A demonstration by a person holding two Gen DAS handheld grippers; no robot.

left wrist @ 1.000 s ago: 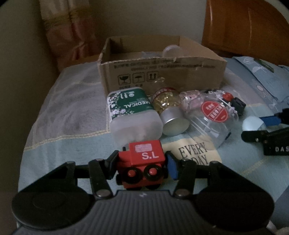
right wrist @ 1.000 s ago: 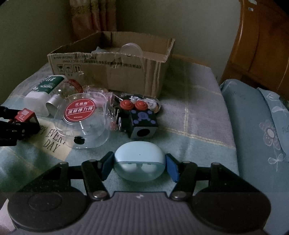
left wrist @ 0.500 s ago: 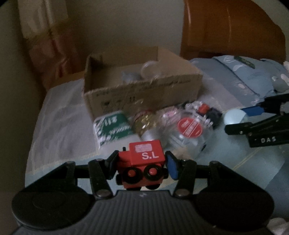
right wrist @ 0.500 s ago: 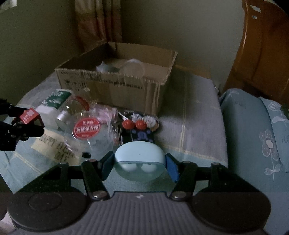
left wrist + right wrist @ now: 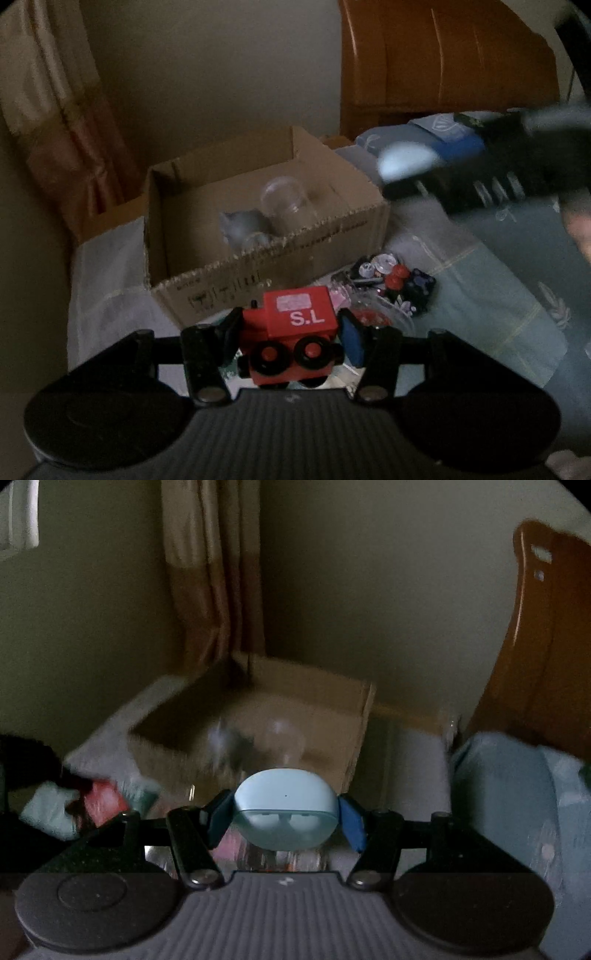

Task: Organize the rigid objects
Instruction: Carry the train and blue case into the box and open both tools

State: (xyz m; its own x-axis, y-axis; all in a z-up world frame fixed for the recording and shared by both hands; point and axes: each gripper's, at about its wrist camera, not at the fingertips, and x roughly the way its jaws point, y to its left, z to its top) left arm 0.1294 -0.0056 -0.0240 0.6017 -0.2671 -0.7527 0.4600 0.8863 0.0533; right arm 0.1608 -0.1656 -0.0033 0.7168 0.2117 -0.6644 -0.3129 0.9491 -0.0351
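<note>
My left gripper [image 5: 290, 336] is shut on a red toy train [image 5: 293, 332] marked "S.L", held in the air in front of the open cardboard box [image 5: 258, 254]. My right gripper [image 5: 286, 814] is shut on a pale blue earbud case [image 5: 286, 808], also raised and facing the same box [image 5: 332, 731]. In the left wrist view the right gripper [image 5: 417, 166] shows blurred at the upper right, above the box's right end. A clear jar [image 5: 286, 205] and a grey object [image 5: 242, 227] lie inside the box.
On the bed in front of the box lie a black cube toy with red knobs [image 5: 402, 282] and a clear round tub with a red label [image 5: 373, 317]. A wooden headboard [image 5: 443, 62] and pillows [image 5: 517, 794] are at the right, a curtain [image 5: 214, 572] behind.
Both grippers have risen and moved toward the box with their objects held. The right gripper has swung up over the box's right end. The box interior now shows from above.
</note>
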